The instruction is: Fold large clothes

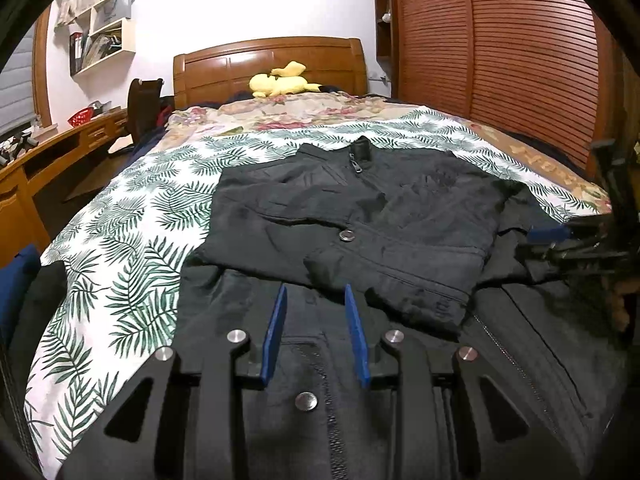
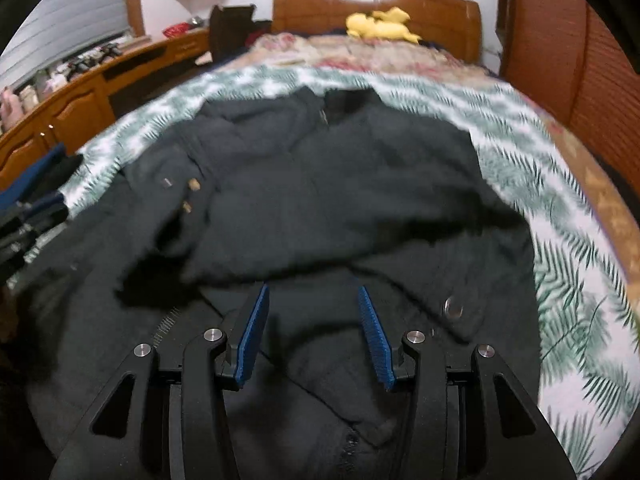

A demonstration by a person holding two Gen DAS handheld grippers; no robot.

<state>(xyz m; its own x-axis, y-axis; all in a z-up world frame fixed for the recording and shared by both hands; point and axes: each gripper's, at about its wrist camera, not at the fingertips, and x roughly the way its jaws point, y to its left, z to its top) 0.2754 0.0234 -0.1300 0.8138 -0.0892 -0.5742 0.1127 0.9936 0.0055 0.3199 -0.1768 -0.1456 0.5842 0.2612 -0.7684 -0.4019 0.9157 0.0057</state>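
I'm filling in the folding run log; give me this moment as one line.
stage: sleeves folded in | black jacket on leaf-print bedspread | left gripper jaws open above hem, empty | right gripper jaws open, empty

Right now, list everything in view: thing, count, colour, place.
jacket: one, black, spread on the bed, sleeves folded across its front
sheet: one, white with green leaves, under the jacket
quilt: one, floral, near the headboard
toy: one, yellow, by the headboard
headboard: one, brown wood, far end
wardrobe: one, brown slatted, right of the bed
desk: one, brown, left of the bed
shelf: one, white, on the wall
left gripper: black, blue pads, open over the hem
right gripper: same, open over the jacket
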